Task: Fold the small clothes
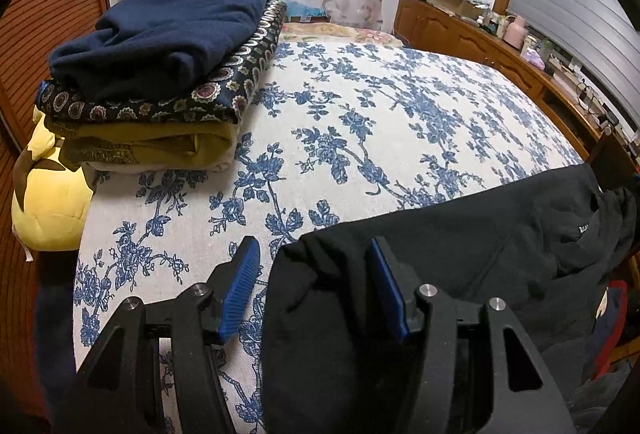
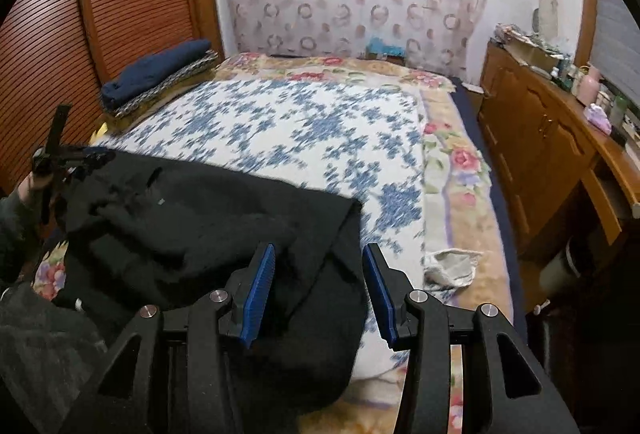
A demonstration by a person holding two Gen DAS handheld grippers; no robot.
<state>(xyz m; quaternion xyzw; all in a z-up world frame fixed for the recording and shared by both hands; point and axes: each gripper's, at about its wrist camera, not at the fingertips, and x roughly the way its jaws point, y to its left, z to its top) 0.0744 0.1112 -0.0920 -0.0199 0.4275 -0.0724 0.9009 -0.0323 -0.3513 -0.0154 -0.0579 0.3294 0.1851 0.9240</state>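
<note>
A black garment [image 1: 440,246] lies spread on the near edge of the bed's blue-flowered sheet [image 1: 360,106]. My left gripper [image 1: 314,286] is open, its blue pads astride the garment's left corner. In the right wrist view the same black garment [image 2: 192,218] lies rumpled across the sheet [image 2: 320,122]. My right gripper [image 2: 318,290] is open over the garment's right edge. The left gripper [image 2: 52,158] shows at the garment's far left end. A stack of folded clothes [image 1: 160,66] with a navy piece on top sits at the bed's far left; it also shows in the right wrist view [image 2: 156,78].
A yellow plush toy [image 1: 48,194] lies left of the stack by the slatted wooden wall. A wooden dresser [image 2: 540,138] with clutter runs along the right. A floral blanket [image 2: 456,170] lies under the sheet, with a crumpled white cloth [image 2: 452,266] on it.
</note>
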